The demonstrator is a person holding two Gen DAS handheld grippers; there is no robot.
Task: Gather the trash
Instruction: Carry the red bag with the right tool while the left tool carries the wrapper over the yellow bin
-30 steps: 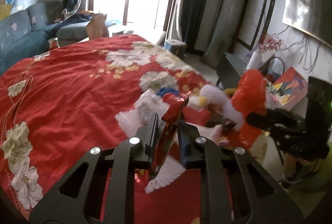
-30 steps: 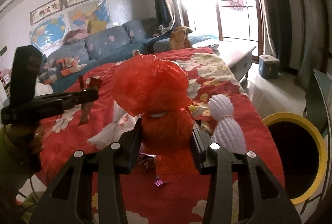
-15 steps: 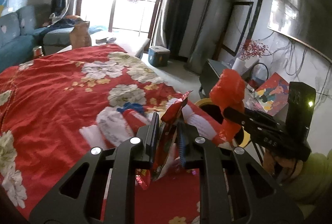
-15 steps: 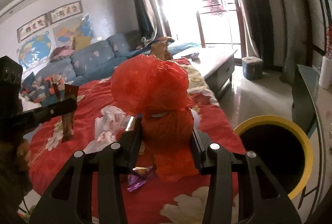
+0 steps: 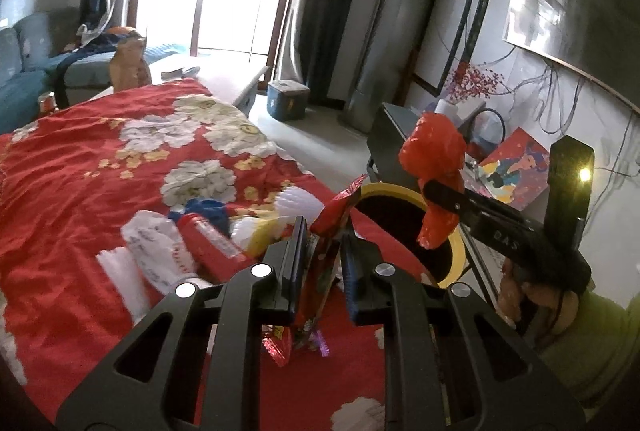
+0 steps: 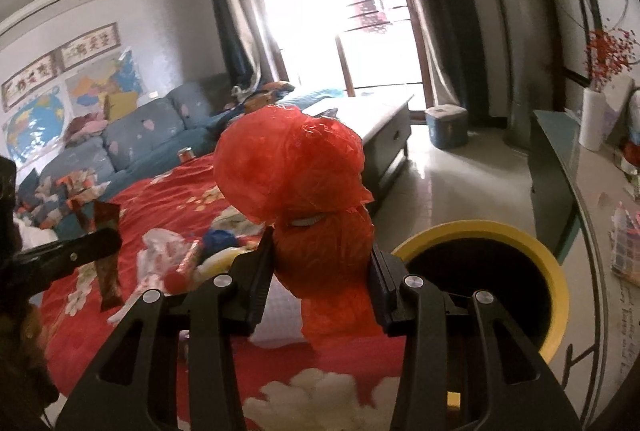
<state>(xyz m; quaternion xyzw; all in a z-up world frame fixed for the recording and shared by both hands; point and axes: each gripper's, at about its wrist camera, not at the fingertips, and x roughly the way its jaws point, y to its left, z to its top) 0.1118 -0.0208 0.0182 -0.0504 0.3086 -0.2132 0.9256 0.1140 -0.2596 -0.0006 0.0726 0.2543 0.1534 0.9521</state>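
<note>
My right gripper [image 6: 322,273] has its jaws clamped on a red bag [image 6: 292,171], held up just left of the yellow-rimmed bin [image 6: 480,231] that stands at the edge of the red cloth [image 6: 160,191]. My left gripper [image 5: 324,263] pinches a red wrapper [image 5: 334,215] upright between narrow jaws, above the cloth and near the bin. More trash [image 5: 192,243] lies in a loose heap on the cloth beside it.

Bright daylight floods through tall glass doors [image 6: 360,23] flanked by dark curtains [image 5: 320,3]. A blue sofa [image 6: 132,139] stands under wall maps [image 6: 36,123]; the pale floor [image 6: 460,183] shines.
</note>
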